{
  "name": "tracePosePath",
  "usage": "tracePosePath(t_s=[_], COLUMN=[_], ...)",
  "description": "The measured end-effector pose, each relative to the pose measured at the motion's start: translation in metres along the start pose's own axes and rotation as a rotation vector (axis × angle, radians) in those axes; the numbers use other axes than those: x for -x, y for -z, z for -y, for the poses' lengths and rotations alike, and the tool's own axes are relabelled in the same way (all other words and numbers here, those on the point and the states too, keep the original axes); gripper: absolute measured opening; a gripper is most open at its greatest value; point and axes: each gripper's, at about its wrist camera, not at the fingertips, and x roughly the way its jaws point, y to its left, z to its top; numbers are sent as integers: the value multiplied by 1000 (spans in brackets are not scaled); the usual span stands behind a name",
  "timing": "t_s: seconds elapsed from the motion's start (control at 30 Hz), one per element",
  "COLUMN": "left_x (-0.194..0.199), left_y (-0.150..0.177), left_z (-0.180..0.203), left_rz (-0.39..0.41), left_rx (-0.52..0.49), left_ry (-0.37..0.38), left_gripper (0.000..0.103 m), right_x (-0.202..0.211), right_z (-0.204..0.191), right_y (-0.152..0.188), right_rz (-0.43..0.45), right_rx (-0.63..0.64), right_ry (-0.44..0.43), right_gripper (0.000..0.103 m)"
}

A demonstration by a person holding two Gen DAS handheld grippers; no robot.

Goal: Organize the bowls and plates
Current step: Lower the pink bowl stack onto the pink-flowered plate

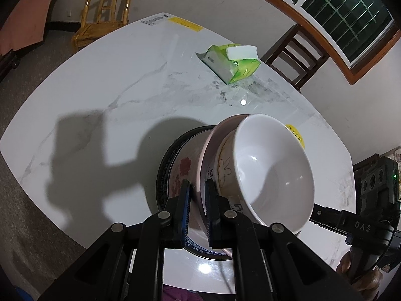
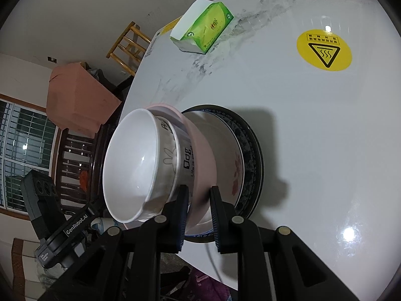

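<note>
Bench (image 1: 100,95) of white marble pattern under everything, carrying a stack of dishes near its front edge. Dark-rimmed plate (image 1: 164,165) lying flat at the bottom of that stack; on the plate, a floral-printed dish (image 1: 185,168); above the plate, a pink bowl (image 1: 209,150) with two more nested inside: a bowl with a rabbit drawing (image 1: 224,168), and innermost a plain white bowl (image 1: 273,168).

Nested bowls tipped well off level. In the left wrist view, mouths facing right and upward; in the right wrist view, mouths facing left, away from the plate. Stack axis leaning accordingly, foot end toward the plate.

Left gripper (image 1: 198,193) reaching in low from the front edge, level with the plate's near rim, fingers (image 1: 185,200) upright and clamped on the pink bowl's wall. Right gripper (image 2: 199,197) coming in from the opposite flank of the plate, likewise low, fingers (image 2: 216,208) pressed on either side of the pink bowl's wall; its body (image 1: 371,200) in sight to the right of the plate in the left wrist view.

Green tissue pack (image 1: 231,61) well beyond the plate, toward the far edge. Round yellow heat-warning sticker (image 2: 324,50) flat on the surface, beyond the plate. Wooden chair (image 1: 105,15) past the far corner.
</note>
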Motion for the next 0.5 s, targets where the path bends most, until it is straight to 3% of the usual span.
tracePosePath(t_s=[0.5], left_x=[-2], left_y=[3], left_z=[3], left_rz=[41], left_rx=[-51], left_ry=[-33], left_gripper=[7], right_x=[-2], right_z=[4], right_y=[1], right_rz=[8], right_rx=[-12], right_ry=[-33], right_gripper=[20])
